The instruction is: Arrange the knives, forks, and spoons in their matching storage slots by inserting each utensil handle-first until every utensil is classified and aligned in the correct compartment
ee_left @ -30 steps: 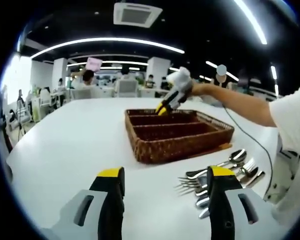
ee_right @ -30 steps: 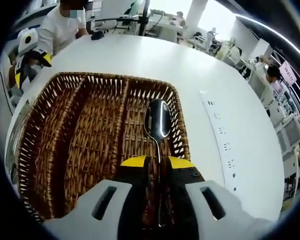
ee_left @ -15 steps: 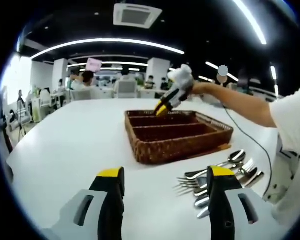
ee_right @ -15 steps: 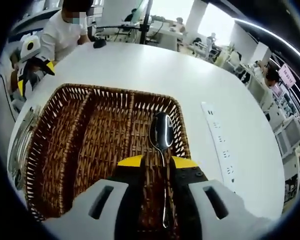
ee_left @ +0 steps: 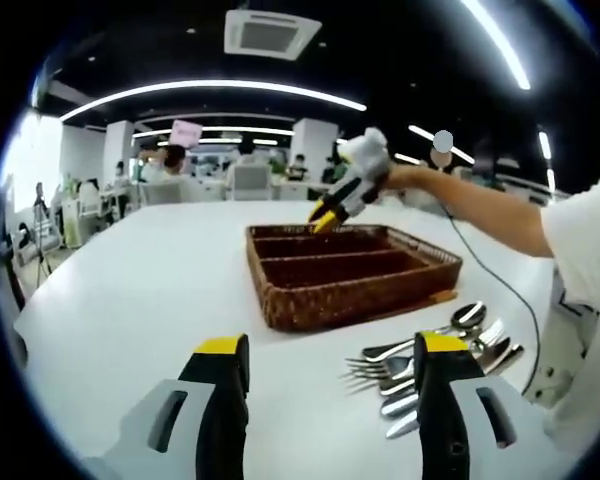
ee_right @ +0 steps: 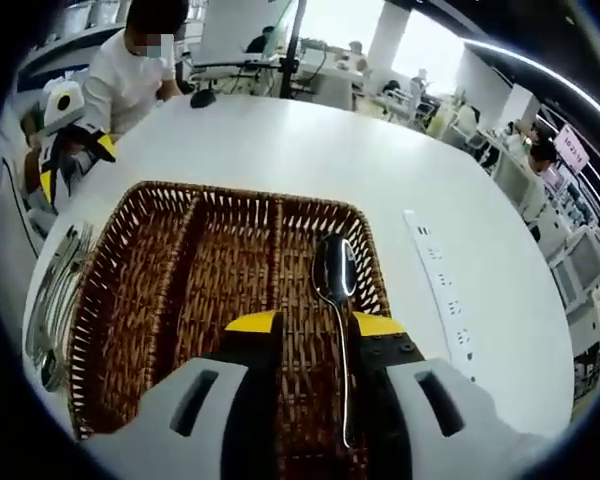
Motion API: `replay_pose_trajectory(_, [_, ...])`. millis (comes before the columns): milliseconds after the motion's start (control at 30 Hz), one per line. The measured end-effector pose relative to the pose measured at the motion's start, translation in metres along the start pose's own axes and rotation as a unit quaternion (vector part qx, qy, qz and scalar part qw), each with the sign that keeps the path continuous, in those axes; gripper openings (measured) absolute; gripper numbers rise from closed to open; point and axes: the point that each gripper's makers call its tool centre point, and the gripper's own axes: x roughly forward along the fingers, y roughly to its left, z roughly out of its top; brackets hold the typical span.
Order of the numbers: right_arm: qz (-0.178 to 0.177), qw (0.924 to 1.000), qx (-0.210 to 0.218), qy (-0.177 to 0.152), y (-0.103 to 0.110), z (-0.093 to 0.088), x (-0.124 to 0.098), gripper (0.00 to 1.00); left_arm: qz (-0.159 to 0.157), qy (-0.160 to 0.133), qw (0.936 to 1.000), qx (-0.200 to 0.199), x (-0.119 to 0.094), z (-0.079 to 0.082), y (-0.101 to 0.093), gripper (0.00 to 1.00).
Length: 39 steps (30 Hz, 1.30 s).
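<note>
Our right gripper (ee_right: 313, 325) hangs over the basket (ee_right: 130, 290) with its jaws parted; a spoon (ee_right: 336, 300) shows in the gap, and we cannot tell whether a jaw touches it. It lies in the rightmost of the three slots as the right gripper view shows them, bowl toward the far rim, handle running back between the jaws. The bowl is shiny steel. The other two slots look bare. Our left gripper (ee_left: 333, 350) is wide open, holding nothing, above the table (ee_left: 130, 290). A heap of cutlery (ee_left: 430, 350) lies on the table just beside the basket, forks and spoons mixed. A power strip (ee_right: 442, 300) lies on the basket's other side.
</note>
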Motion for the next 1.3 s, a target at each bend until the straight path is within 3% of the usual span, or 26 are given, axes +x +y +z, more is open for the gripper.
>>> replay_pose_trajectory(367, [0.004,0.9999,0.014,-0.008,0.015,-0.003,-0.014,0.36,-0.007,-0.001,1.0,0.006,0.001,0.004,-0.01,0.67])
replay_pose_trajectory(667, [0.004,0.9996,0.026,-0.012,0.026,-0.008,-0.029,0.49,-0.014,-0.002,0.9998,0.011,0.002,0.006,-0.02,0.68])
replay_pose_trajectory(1300, [0.002,0.9991,0.032,-0.028,0.061,-0.011,-0.05,0.64,-0.02,-0.003,0.9996,0.02,-0.005,0.006,-0.033,0.69])
